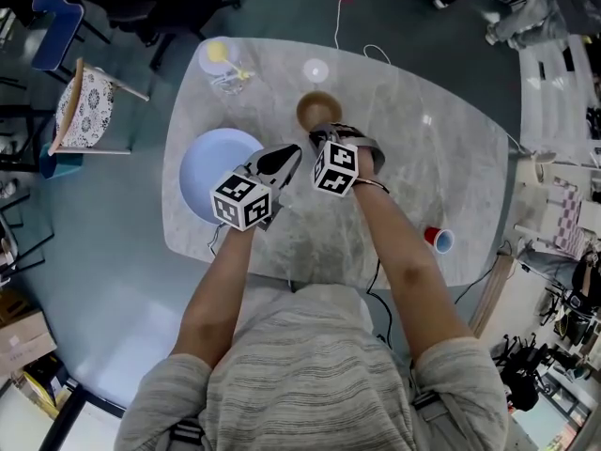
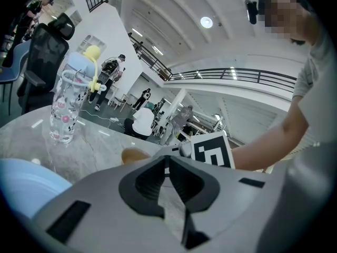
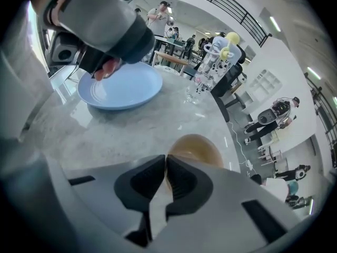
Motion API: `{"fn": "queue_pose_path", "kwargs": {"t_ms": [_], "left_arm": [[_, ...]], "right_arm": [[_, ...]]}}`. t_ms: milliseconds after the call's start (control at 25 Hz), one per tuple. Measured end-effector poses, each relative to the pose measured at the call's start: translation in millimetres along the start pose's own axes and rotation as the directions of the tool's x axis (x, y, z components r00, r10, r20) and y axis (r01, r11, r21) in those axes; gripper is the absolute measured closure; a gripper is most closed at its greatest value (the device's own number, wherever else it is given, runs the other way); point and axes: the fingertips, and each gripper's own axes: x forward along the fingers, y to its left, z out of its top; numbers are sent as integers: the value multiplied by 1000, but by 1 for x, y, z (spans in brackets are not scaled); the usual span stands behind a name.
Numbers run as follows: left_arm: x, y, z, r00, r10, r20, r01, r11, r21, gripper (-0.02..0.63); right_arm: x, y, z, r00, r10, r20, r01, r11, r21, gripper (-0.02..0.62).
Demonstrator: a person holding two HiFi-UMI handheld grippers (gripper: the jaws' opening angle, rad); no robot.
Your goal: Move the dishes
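Note:
A light blue plate (image 1: pixel 208 172) lies on the left part of the marble table (image 1: pixel 423 167); the right gripper view also has the plate (image 3: pixel 124 88). A small brown bowl (image 1: pixel 317 109) stands at the table's middle back. My left gripper (image 1: pixel 286 160) hovers by the plate's right edge, shut with nothing between its jaws (image 2: pixel 167 162). My right gripper (image 1: pixel 325 135) is just in front of the bowl (image 3: pixel 197 147), shut and empty, its tips (image 3: pixel 166 159) close to the near rim.
A clear water bottle (image 1: pixel 226 65) with a yellow top stands at the back left, seen as the bottle (image 2: pixel 67 101) in the left gripper view. A red cup (image 1: pixel 439 240) lies near the table's right front edge. Chairs (image 1: pixel 84 111) stand to the left.

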Motion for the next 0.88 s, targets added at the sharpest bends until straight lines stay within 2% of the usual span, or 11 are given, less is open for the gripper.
{"fn": "queue_pose_path", "kwargs": {"t_ms": [440,880], "left_arm": [[-11,-1,-2,1000,0,-1,0,1000,-1,581],[-27,-7,-4,1000,6,3,-6,1000,9,580]], "right_arm": [[-3,2,5,999,-31,-24,31,999,8,571],[-17,14,22,995,-95,-3,95,995,-11,575]]}}
